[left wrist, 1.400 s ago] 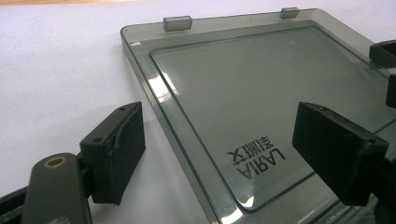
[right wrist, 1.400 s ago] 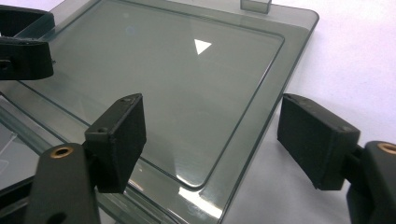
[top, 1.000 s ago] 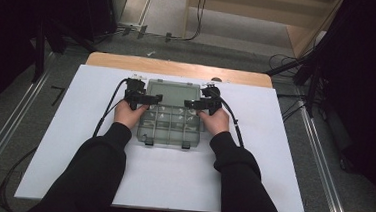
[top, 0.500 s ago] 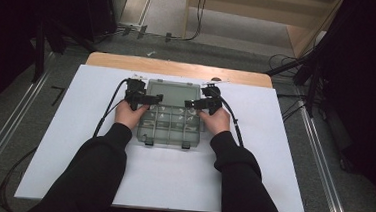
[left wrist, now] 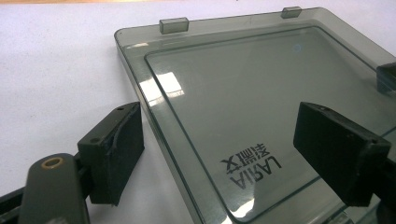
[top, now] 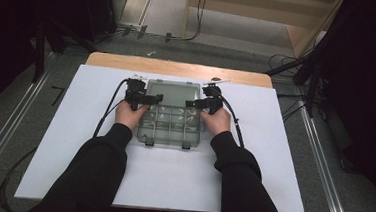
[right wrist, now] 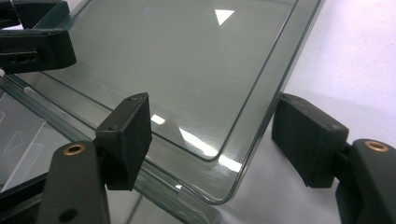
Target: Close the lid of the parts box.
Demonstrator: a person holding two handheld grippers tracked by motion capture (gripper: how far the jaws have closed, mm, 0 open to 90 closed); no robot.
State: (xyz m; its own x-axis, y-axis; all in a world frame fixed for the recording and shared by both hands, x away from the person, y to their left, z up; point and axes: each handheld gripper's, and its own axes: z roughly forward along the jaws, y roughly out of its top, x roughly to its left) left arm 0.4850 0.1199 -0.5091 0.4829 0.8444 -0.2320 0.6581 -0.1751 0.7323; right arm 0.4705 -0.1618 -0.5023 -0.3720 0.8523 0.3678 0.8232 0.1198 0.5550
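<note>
A see-through plastic box [top: 170,121] lies in the middle of a white sheet [top: 73,143], a bit toward the far edge. Its lid [left wrist: 243,107] is swung open and lies flat on the sheet behind the box. The lid is smoky grey and clear, with dark letters printed on it and two small tabs [left wrist: 173,24] along its far edge. The box part, nearer the person, is split into little compartments, and two dark clasps [top: 148,142] sit on its near edge. I cannot tell what, if anything, is in the compartments.

The left tongs [top: 141,98] are at the left side of the box, about where the lid meets it. In the left gripper view the left tongs [left wrist: 233,154] are wide open. One jaw is out on the sheet just beside the lid's edge and the other is over the lid. They hold nothing.

The right tongs [top: 198,104] are at the right side of the box, across from the left ones. In the right gripper view the right tongs [right wrist: 212,140] are wide open too, standing on either side of the lid's corner. One jaw is over the lid and one is out on the sheet. They are not squeezing it.

A hand [top: 131,114] in a black sleeve holds each tool. The sheet covers a wooden worktop [top: 178,68].
</note>
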